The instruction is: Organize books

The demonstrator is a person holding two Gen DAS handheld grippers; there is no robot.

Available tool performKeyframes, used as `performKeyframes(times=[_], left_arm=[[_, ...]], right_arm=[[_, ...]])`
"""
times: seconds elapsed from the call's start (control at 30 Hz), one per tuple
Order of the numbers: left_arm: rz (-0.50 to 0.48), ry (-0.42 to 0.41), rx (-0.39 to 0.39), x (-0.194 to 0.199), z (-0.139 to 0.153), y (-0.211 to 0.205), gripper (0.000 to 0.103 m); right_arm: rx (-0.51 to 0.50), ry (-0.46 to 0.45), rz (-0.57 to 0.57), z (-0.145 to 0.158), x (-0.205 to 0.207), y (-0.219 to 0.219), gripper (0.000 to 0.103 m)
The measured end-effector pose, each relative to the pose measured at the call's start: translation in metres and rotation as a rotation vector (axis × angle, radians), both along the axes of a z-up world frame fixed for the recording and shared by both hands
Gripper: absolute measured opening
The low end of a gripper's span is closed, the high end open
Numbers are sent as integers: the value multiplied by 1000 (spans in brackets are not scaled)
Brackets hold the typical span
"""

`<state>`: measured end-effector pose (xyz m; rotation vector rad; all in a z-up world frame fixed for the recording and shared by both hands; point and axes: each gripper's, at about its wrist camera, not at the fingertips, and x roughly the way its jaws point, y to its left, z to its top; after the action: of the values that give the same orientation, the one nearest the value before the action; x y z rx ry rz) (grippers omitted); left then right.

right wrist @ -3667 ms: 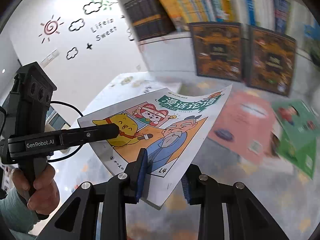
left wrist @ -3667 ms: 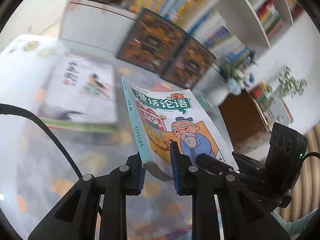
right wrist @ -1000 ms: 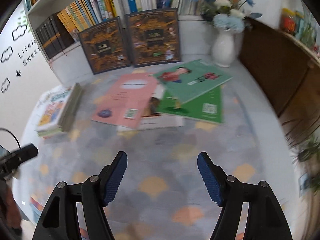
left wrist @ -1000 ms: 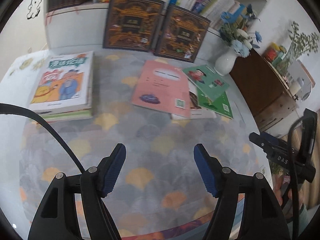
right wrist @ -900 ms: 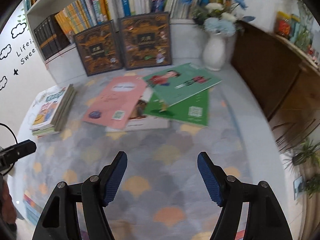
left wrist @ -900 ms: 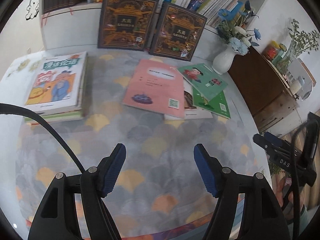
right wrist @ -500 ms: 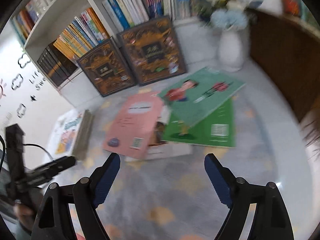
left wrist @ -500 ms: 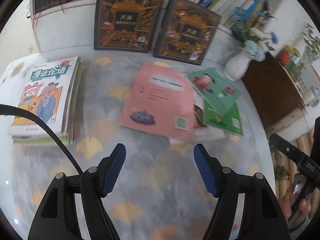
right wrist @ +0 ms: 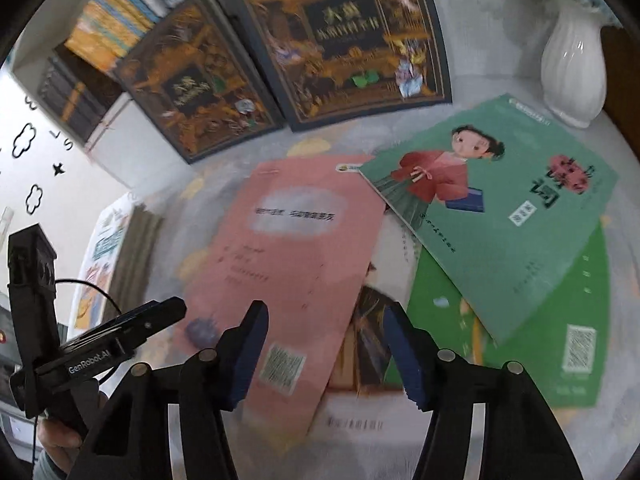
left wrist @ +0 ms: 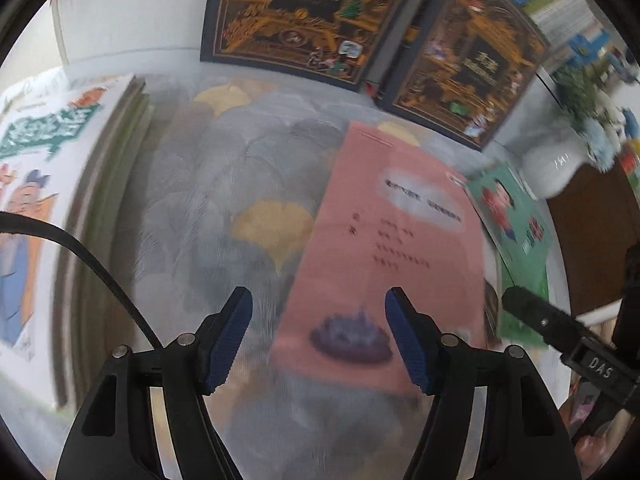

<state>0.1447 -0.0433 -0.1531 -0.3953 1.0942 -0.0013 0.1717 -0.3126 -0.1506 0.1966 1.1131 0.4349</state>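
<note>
Both grippers have come down close to the pink book (left wrist: pixel 396 240), which looks much bigger than it did a moment ago. The cartoon book that both grippers held a few seconds back now lies on top of the stack of books (left wrist: pixel 36 208) at the far left of the table (left wrist: pixel 224 184). So one book is put away, and the pink one looks like the next to go.

The left gripper (left wrist: pixel 319 340) has just been closing a little, and the right gripper (right wrist: pixel 326 350) has just been closing a lot. Both stand about half open, and no pad presses on a book yet. The pink book's near edge lies under the gap of each one.

The left view shows the stack's cover up close and a tip of the right gripper at the far right. The right view shows more of the mess: a light green book (right wrist: pixel 496 216) lies over a darker green book (right wrist: pixel 560 340), and a white book (right wrist: pixel 360 392) hides under the pink one. It also shows the white vase (right wrist: pixel 574 60) and a hand (right wrist: pixel 60 448) under the left gripper's handle.
</note>
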Motion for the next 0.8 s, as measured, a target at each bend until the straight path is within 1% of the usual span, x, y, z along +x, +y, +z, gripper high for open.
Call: performKeyframes(times=[0.07,0.13,0.17,0.27,0.3,0.33,0.43,0.53,0.57,0.63,0.7,0.8], left_arm=[[8,9,-28,7,-7,2,64],[3,-5,-28,9,-7,2,64],[-5,-4,-37,11,-7,1,64],[-28,6,-53,12,-8,-4,65],[-44,6,-73,11,-9,-6,65],[-55,11,-85,10,-9,-8,66],[-69,32,-93,-2,-9,-13,66],[-65,59,-126,-35,-13,-13,66],[-70,68,-134,-54,-15,-15,66],[-73,93,-144,-85,-22,-16,66],[-76,122,-160,-116,-22,-26,66],[-88,164,-181,-161,-22,-45,66]], right_arm=[[-3,17,-18,-10,10,-1,59],[6,34,-20,-18,16,-2,59],[13,25,-16,-19,19,-2,59],[58,39,27,-21,21,2,59],[86,59,50,-22,21,4,60],[93,71,67,-22,19,7,60],[49,71,93,-21,7,12,60],[48,103,108,-21,-19,6,61],[48,117,115,-21,-30,2,61],[46,149,138,-23,-58,-5,61],[36,191,157,-26,-94,-17,61],[37,249,180,-34,-135,-34,61]])
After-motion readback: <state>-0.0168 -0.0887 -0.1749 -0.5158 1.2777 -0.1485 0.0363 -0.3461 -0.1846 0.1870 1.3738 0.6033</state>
